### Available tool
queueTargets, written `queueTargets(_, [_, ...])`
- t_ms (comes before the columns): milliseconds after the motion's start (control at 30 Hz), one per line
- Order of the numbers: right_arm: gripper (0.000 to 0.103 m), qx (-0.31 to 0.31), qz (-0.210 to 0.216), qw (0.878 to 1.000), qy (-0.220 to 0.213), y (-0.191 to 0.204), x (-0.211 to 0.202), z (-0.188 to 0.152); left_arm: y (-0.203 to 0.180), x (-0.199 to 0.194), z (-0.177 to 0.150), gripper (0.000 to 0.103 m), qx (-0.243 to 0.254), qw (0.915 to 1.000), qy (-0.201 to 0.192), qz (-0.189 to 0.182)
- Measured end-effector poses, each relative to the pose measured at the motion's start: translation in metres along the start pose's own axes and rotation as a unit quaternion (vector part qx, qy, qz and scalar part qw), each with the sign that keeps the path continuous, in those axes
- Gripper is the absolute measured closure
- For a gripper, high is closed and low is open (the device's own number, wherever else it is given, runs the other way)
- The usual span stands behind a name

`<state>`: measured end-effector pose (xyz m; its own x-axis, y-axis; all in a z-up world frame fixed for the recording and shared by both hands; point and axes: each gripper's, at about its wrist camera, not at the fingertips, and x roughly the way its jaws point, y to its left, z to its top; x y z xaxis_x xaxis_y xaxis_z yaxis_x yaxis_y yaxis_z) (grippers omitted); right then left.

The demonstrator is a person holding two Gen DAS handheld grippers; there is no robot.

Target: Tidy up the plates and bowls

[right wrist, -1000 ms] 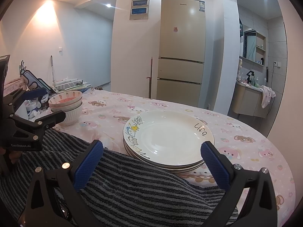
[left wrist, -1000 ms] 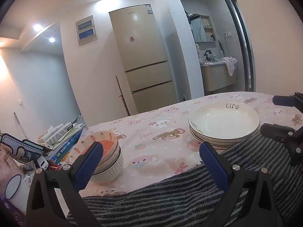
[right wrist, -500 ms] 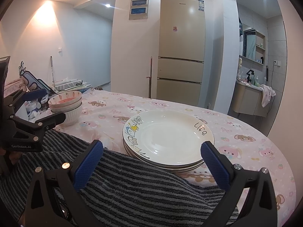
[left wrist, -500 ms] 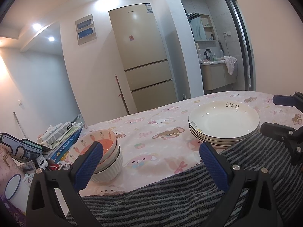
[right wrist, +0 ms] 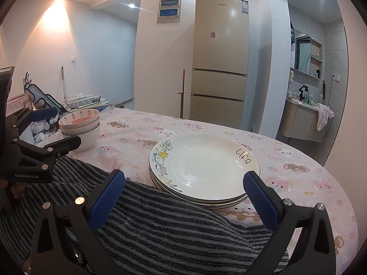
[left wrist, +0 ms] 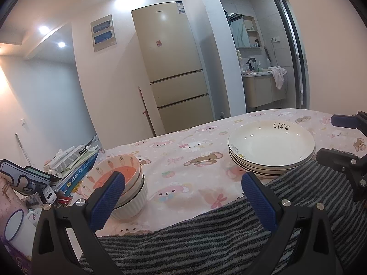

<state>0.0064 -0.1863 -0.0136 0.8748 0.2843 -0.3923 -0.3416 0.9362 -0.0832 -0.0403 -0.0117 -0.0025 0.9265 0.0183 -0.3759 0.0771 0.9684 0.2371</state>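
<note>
The plates, a glazed, heavy, breakable stack, sit mid-desk; I'd take one by its overhanging rim. The nested bowls, lighter but slippery, stand well apart by piled books. A striped cloth touches the plates' near edge. Left tool and right tool hang released, empty.
</note>
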Motion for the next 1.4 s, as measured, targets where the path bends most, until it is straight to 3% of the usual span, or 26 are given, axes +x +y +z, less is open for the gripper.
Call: queueTargets(1400, [0.0,0.004,0.002,1.0,-0.001,-0.0012,0.0041,-0.0013,0.0009,0.0024,0.001,0.0,0.0,1.0,0.006,-0.004])
